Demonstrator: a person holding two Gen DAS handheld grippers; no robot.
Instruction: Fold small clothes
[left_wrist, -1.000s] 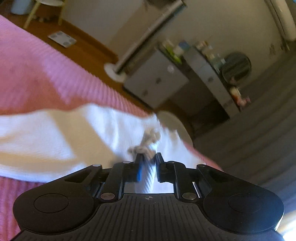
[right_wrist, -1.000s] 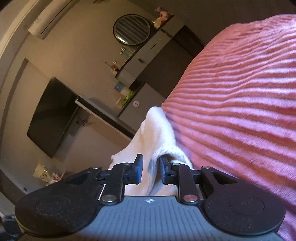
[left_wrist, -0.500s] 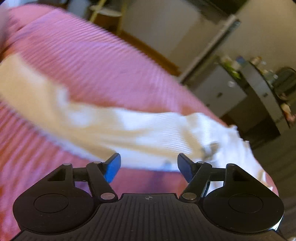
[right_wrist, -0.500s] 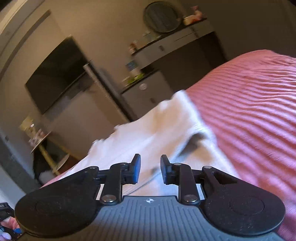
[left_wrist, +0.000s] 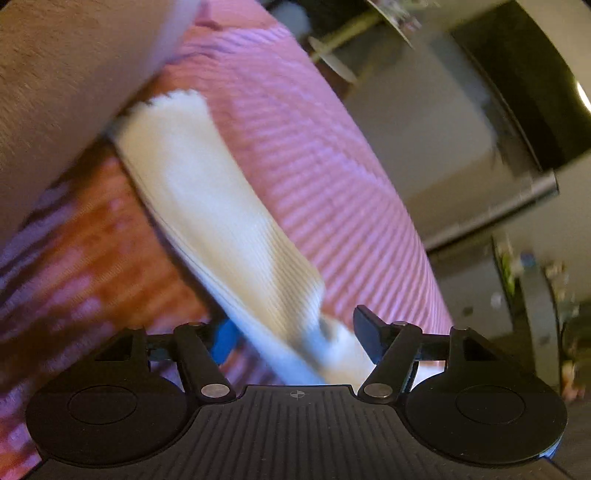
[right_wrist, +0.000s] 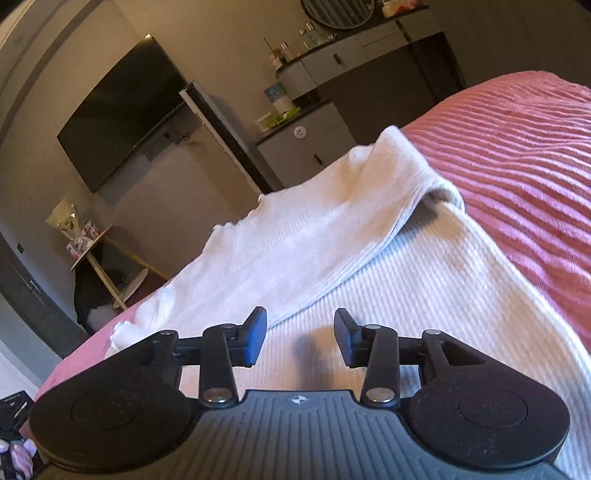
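The left gripper (left_wrist: 297, 338) stands open, its jaws parted wider within the last second, and the white garment (left_wrist: 207, 206) runs as a folded strip from between the pads away over the pink ribbed bedspread (left_wrist: 317, 155); the picture is blurred, so contact with the pads seems absent. The right gripper (right_wrist: 300, 340) has just been opening too, its jaws apart above the white garment (right_wrist: 388, 258), which lies spread ahead of it with one layer folded over.
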